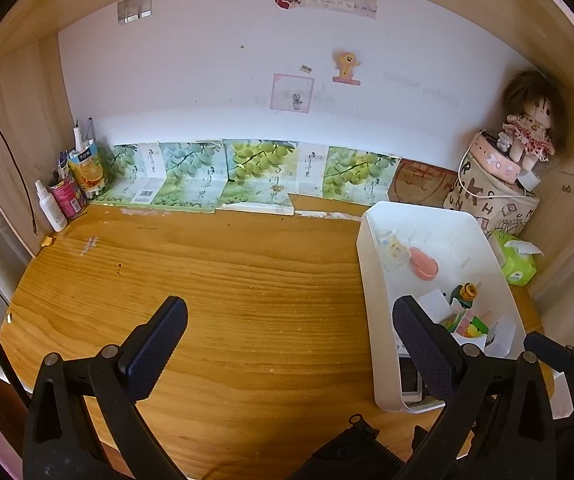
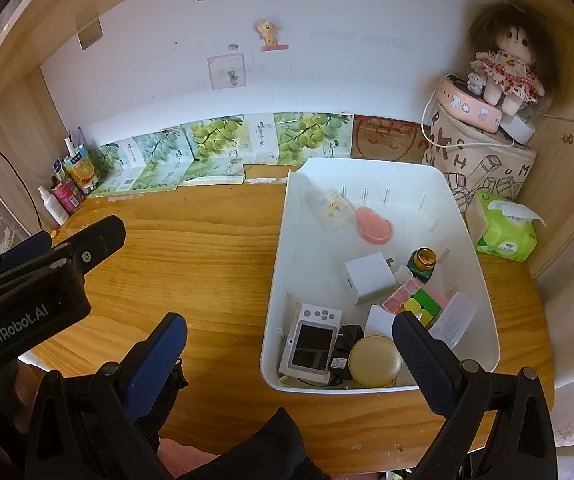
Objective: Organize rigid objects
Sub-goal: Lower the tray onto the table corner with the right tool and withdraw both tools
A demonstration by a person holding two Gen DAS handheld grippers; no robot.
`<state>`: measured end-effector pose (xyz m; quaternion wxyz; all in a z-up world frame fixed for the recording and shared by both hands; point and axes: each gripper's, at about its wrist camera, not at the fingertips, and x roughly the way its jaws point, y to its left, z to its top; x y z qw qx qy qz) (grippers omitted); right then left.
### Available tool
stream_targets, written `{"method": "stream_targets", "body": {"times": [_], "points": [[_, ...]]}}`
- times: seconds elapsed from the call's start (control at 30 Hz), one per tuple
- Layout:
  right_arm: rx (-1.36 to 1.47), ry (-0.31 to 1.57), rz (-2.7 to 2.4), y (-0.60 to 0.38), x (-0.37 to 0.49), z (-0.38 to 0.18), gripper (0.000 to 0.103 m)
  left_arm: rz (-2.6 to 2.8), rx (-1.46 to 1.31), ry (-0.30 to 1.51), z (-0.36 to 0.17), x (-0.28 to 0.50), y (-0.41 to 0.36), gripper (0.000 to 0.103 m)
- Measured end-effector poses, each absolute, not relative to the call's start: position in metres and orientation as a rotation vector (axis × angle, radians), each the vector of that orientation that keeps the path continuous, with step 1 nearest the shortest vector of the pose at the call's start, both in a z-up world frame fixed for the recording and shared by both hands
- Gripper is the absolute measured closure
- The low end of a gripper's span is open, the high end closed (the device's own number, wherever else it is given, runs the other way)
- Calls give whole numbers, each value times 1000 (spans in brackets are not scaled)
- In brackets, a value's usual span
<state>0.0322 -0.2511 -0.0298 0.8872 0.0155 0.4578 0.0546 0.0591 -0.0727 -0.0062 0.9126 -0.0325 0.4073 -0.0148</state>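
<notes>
Both grippers, left (image 1: pixel 289 326) and right (image 2: pixel 289 344), jaws apart, empty; white bin (image 2: pixel 483 280) beside right jaw.

Bench (image 2: pixel 207 248) orange-brown wood grain. Bin (image 2: pixel 483 280) at right edge plain white. In it: pink oval dish (image 2: pixel 373 225), white box (image 2: pixel 369 282), amber-capped green bottle (image 2: pixel 423 262), multicolour puzzle cube (image 2: pixel 421 304) yellow/green/pink, tan round lid (image 2: pixel 375 362), white gadget (image 2: pixel 313 344) with dark screen. Back edge: green grape-print cartons (image 2: pixel 215 140). Right back corner: beige letter-print bag (image 2: pixel 483 164), pink round tin (image 2: pixel 469 108), doll (image 2: pixel 505 68) in red floral dress, green tissue pack (image 2: pixel 505 236). Claw pads (image 2: pixel 155 364) dark blue, arms black.
</notes>
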Motion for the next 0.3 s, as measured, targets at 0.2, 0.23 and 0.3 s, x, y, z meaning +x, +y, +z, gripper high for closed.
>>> {"method": "stream_targets", "body": {"times": [0.2,0.23,0.3], "points": [[38,964,112,-249,34,-32,0,-30,-62,846,-7,61,-71,1],[38,965,111,-249,34,-31,0,-31,-62,845,-7,61,-71,1],[39,966,110,-248,34,-31,0,-29,-62,845,-7,61,-72,1]]}}
